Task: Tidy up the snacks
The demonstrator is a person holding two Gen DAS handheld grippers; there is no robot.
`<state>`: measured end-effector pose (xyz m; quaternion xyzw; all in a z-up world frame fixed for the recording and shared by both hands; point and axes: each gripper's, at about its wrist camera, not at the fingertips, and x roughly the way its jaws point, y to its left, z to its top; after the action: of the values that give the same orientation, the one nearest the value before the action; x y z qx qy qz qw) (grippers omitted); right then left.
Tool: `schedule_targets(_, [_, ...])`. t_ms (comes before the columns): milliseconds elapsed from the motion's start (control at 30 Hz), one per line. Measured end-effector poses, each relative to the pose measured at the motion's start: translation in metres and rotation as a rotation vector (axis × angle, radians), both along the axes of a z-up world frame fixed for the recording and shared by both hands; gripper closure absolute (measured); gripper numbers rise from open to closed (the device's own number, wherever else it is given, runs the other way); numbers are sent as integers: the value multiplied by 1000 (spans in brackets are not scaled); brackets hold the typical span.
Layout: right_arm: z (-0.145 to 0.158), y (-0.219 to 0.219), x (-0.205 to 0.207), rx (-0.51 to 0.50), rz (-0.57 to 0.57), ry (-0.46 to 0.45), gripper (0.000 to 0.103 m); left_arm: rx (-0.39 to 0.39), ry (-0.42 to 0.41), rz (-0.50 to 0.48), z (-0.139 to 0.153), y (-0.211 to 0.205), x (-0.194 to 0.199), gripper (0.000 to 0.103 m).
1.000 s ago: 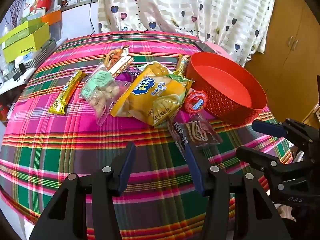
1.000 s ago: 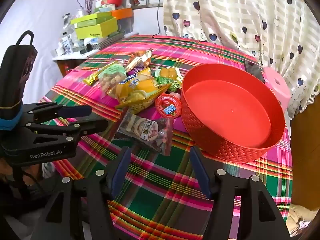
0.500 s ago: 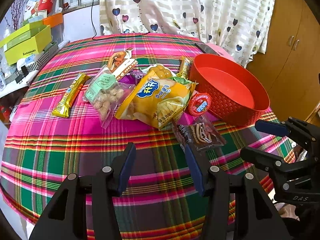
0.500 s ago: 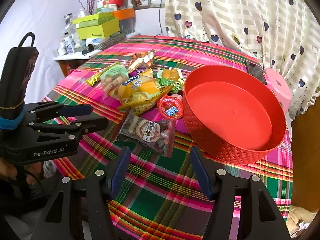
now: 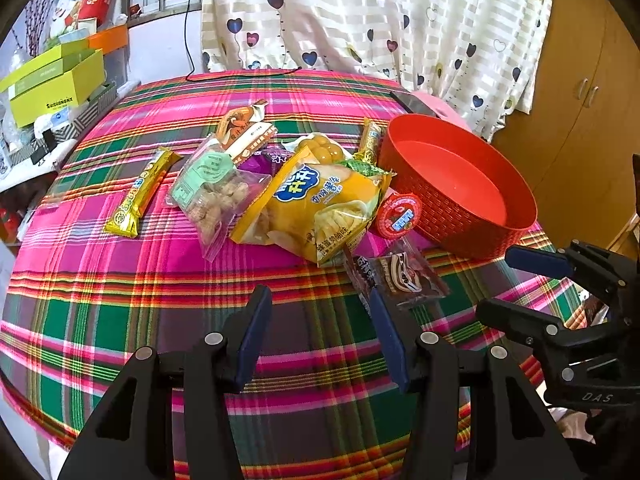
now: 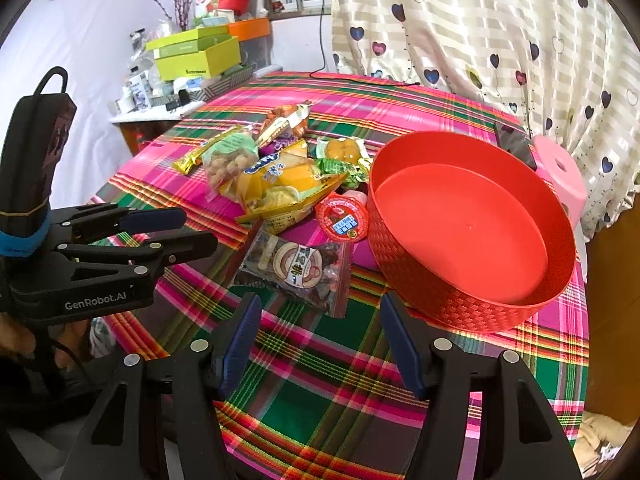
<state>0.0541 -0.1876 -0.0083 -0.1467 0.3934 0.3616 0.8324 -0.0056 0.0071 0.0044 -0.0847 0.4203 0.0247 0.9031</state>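
- Left wrist view: the left tongs (image 5: 320, 328) hang spread above the plaid tabletop (image 5: 120, 288), with nothing between the blue pads.
- A dark cookie packet (image 5: 400, 276) lies just beyond the right-hand pad, apart from it.
- Past it the snacks lie in a loose heap: a big yellow chip bag (image 5: 320, 204), a clear bag of puffs (image 5: 216, 196) with a green label, a gold bar (image 5: 140, 194) off to the left, and a round red-lidded cup (image 5: 399, 215) touching the wall of the red basket (image 5: 460, 220).
- The basket stands at the right of the heap, nothing in it.
- The right tongs (image 5: 500, 284) show at the right edge, also spread, holding nothing.
- Right wrist view: the right tongs (image 6: 320, 344) are spread over bare cloth near the tabletop's (image 6: 320, 400) front edge.
- The cookie packet (image 6: 296, 272) lies just ahead of them, the red-lidded cup (image 6: 342, 218) beyond, beside the basket (image 6: 480, 308).
- The left tongs (image 6: 196, 230) reach in from the left, spread, beside the chip bag (image 6: 280, 184).
- A pink stool (image 6: 560, 176) stands behind the basket.
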Motion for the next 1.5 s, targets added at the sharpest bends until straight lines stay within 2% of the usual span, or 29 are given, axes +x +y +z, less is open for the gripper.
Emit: schedule_targets(1500, [2,-4,8,31,-40,5,42,-49,22,8,-7,6,0,50])
